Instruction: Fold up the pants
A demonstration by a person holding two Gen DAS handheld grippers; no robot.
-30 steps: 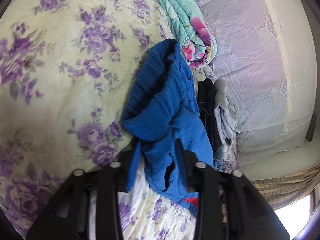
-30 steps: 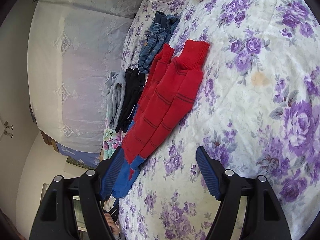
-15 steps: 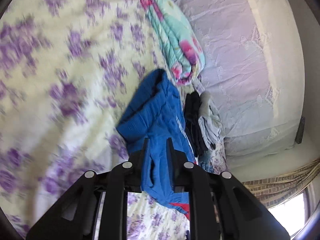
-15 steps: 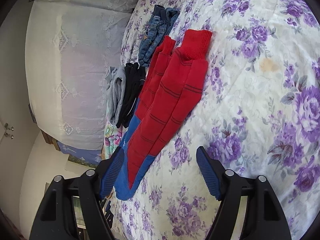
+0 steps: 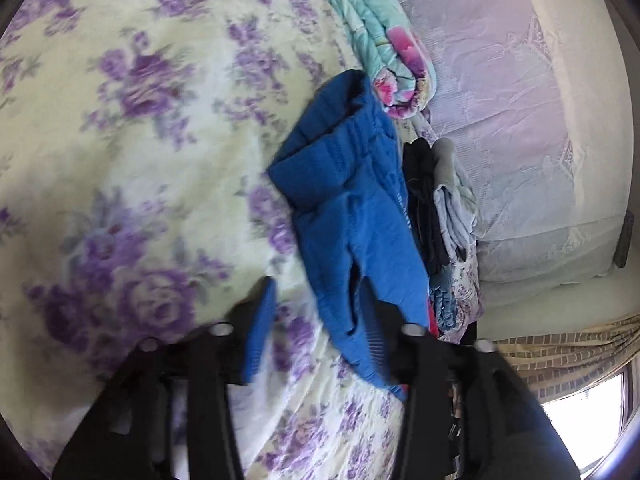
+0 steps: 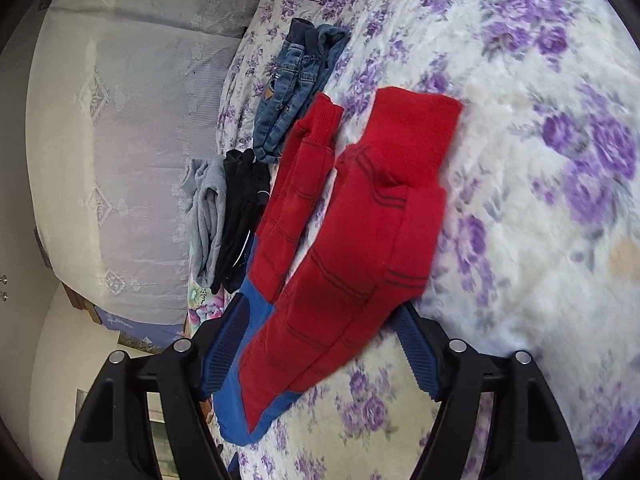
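Pip: Pants (image 6: 344,248) lie flat on the flowered bed (image 6: 540,240), red legs, blue top. Soft and floppy, they look light.

Tam: Left gripper (image 5: 316,332)?

Pip: Its jaws just opened; blue cloth lies loose between. Right gripper (image 6: 320,344) has been closing, not pinching yet. Best grab the cuffs. No boxes or baskets show.

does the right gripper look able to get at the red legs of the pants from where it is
Probably yes. The right gripper has open jaws either side of the red pant legs, which lie flat on the bedspread with nothing covering them.
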